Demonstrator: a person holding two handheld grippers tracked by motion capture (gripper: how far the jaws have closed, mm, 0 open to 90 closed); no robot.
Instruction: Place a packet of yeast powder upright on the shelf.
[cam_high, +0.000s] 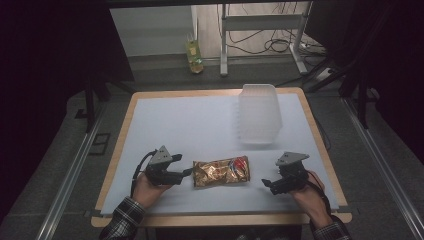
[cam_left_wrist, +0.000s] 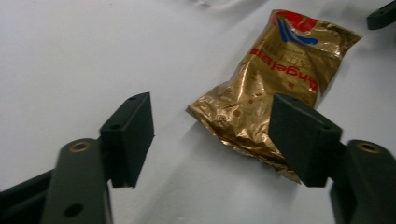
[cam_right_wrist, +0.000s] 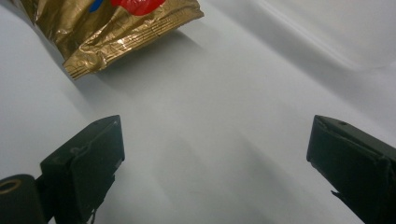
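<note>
My left tongs (cam_high: 186, 171) stand part open at the near end of the gold snack bag (cam_high: 221, 171), one jaw over its corner but nothing pinched yet, so I judge the pick-up barely begun and the carry still to do. The bag lies flat on the white surface (cam_high: 190, 125) between my hands. My right tongs (cam_high: 266, 183) wait wide open and empty beside it, and there is bare room all round, the clear plastic tub (cam_high: 258, 114) standing well apart toward the far right edge.

A clear plastic tray (cam_high: 259, 114) lies upside down on the white sheet (cam_high: 190, 125), well beyond the fingertips and nearer the right pair. A bottle of yellow liquid (cam_high: 194, 54) stands on the floor beyond the table edge (cam_high: 210, 92).
</note>
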